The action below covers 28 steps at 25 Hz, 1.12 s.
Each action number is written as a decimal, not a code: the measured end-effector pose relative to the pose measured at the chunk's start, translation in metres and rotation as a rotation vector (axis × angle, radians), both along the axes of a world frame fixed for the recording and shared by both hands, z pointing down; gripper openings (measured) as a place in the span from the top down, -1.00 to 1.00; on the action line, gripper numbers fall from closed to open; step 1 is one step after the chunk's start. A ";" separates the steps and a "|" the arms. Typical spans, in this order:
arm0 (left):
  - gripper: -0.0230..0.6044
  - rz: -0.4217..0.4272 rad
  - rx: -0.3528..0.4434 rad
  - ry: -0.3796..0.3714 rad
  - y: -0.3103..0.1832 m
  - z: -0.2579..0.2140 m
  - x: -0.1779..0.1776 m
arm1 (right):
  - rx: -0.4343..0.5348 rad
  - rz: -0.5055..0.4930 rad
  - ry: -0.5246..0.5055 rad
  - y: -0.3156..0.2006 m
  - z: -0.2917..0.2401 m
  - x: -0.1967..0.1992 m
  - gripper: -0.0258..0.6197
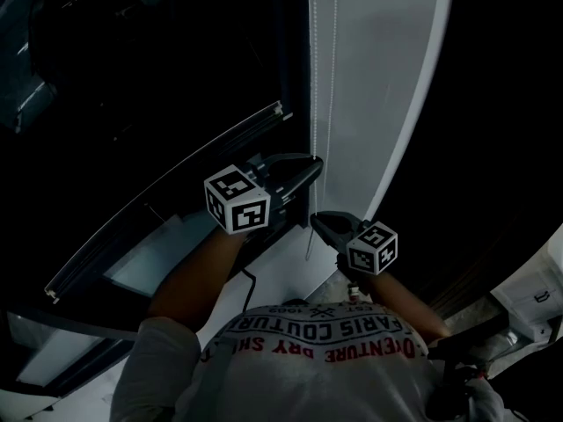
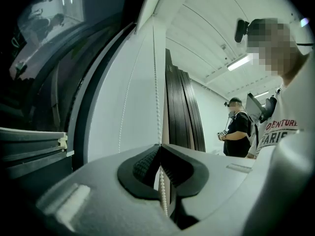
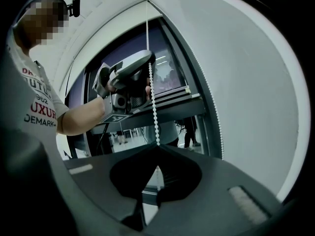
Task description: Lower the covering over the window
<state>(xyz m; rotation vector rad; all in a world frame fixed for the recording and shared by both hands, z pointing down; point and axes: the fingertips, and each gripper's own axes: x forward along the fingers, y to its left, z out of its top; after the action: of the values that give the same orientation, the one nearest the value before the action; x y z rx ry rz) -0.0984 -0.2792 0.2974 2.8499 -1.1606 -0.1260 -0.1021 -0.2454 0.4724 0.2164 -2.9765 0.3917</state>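
Right of the window, we clench left gripper and right gripper on the chain; pulling step, so next we haul downward.

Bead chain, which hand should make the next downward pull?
Probably left. The left gripper is shut on the bead chain higher up than the right gripper, which also clamps it, so it has more room to pull down.
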 end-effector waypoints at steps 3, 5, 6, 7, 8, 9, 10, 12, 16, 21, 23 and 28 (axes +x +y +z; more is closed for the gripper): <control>0.90 0.001 -0.020 -0.043 0.000 0.013 0.001 | 0.000 -0.005 0.047 0.003 0.013 -0.002 0.90; 0.90 -0.003 -0.029 -0.060 0.000 0.027 0.000 | 0.001 0.006 0.063 0.003 0.027 -0.002 0.90; 0.90 -0.006 -0.034 -0.046 -0.001 0.033 -0.002 | 0.001 0.015 0.060 0.001 0.032 -0.003 0.90; 0.90 -0.009 -0.040 -0.032 -0.003 0.038 -0.005 | 0.005 0.018 0.063 0.000 0.038 -0.004 0.90; 0.90 -0.013 -0.048 -0.029 -0.005 0.045 -0.007 | 0.013 0.016 0.078 -0.001 0.044 -0.006 0.90; 0.90 -0.014 -0.057 -0.037 -0.006 0.052 -0.008 | 0.020 0.011 0.101 -0.001 0.052 -0.008 0.90; 0.90 -0.014 -0.065 -0.048 -0.006 0.060 -0.007 | 0.018 0.007 0.121 0.000 0.060 -0.008 0.90; 0.90 -0.012 -0.080 -0.049 -0.004 0.071 -0.006 | -0.008 0.010 0.133 0.002 0.071 -0.006 0.90; 0.89 -0.019 -0.086 -0.005 -0.007 0.081 -0.013 | -0.006 0.013 0.142 -0.004 0.082 -0.008 0.90; 0.89 -0.029 -0.129 -0.046 -0.003 0.111 -0.012 | -0.005 -0.012 0.247 0.001 0.112 -0.008 0.90; 0.89 -0.034 -0.174 -0.036 0.000 0.133 -0.011 | -0.035 -0.020 0.288 0.006 0.131 -0.005 0.90; 0.89 -0.060 -0.256 -0.011 0.002 0.181 -0.018 | -0.101 -0.035 0.388 0.013 0.173 0.001 0.90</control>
<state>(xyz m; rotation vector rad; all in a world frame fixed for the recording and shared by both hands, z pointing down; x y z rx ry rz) -0.1163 -0.2777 0.4788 2.5979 -1.1702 0.0341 -0.1011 -0.2326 0.6450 0.2033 -2.5697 0.4380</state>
